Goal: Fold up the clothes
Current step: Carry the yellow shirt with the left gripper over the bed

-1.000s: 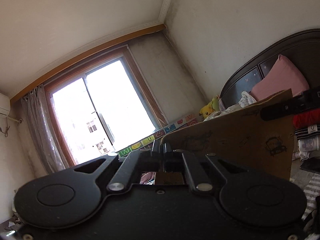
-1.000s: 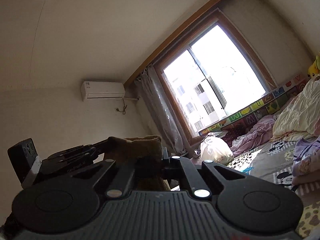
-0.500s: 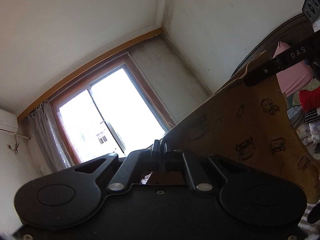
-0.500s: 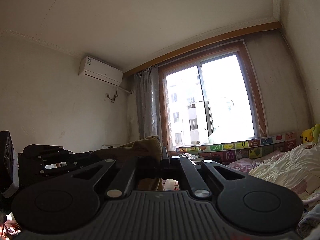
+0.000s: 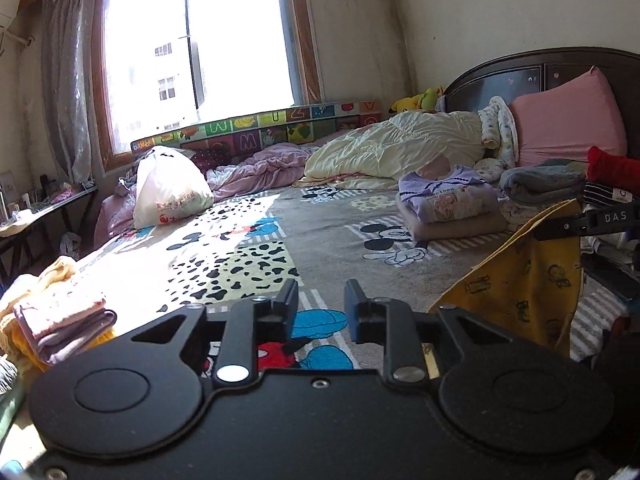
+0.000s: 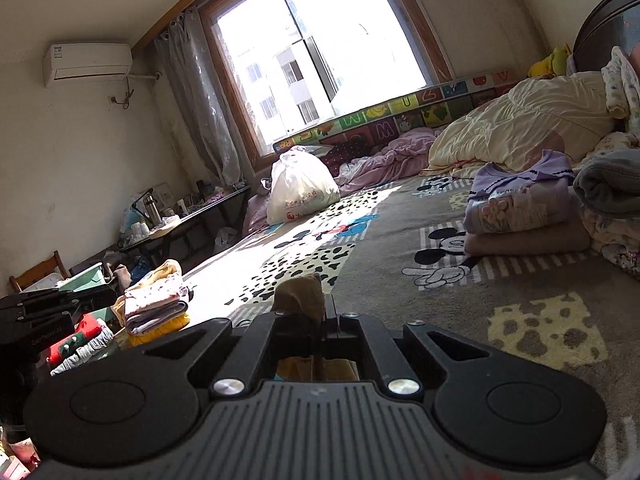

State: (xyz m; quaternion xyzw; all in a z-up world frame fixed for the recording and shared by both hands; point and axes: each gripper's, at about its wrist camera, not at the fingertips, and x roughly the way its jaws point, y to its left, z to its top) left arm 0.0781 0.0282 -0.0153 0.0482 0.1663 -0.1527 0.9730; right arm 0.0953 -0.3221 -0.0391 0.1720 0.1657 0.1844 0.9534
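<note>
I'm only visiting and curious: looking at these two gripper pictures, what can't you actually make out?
- Yellow printed garment: left wrist view, its lower part is hidden behind the left gripper, whose jaws are opening, empty.
- Same garment, right wrist view: only a pinched tuft shows above the right gripper; its body hides the rest.
- Items on the side table: too small to identify.
- Folded stack: its left side is cut by the left view's edge.

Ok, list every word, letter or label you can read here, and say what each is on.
"DAS": black tongs arm clamping the yellow cartoon-print cloth.
"M", "U", "Z", "V": colourful alphabet foam mat below the window.
"G": tag on striped folded garment.
Red print on white plastic bag: too blurred.
</note>
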